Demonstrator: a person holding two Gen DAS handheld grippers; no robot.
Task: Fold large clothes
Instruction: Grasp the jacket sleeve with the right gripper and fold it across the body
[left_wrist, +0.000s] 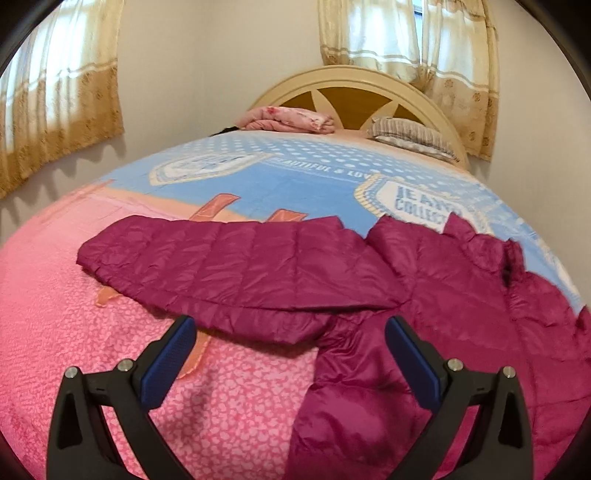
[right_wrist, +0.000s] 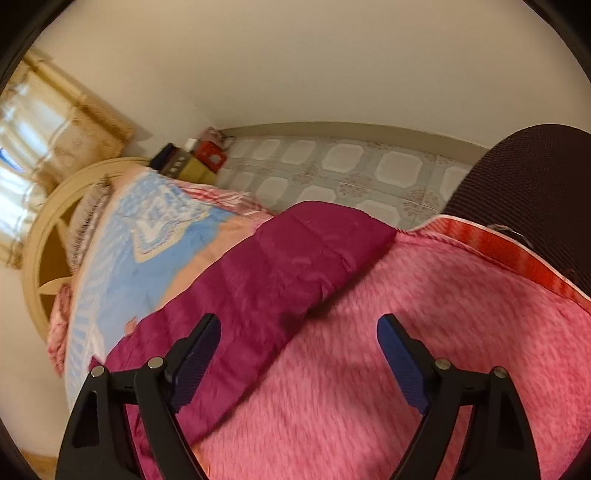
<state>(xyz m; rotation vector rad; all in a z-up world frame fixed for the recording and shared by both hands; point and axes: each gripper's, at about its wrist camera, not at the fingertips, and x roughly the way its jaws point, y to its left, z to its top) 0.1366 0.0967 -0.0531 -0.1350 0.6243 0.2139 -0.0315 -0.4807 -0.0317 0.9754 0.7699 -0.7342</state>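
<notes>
A magenta quilted puffer jacket lies spread on the bed's pink and blue blanket. One sleeve stretches out to the left in the left wrist view. My left gripper is open and empty, hovering just above the underarm where that sleeve meets the body. In the right wrist view the other sleeve lies stretched toward the bed's edge. My right gripper is open and empty, above that sleeve's lower edge and the blanket.
A headboard, a folded pink blanket and a striped pillow are at the bed's far end. A dark mesh chair back stands by the bed's edge. Tiled floor and boxes lie beyond. Curtains hang at the windows.
</notes>
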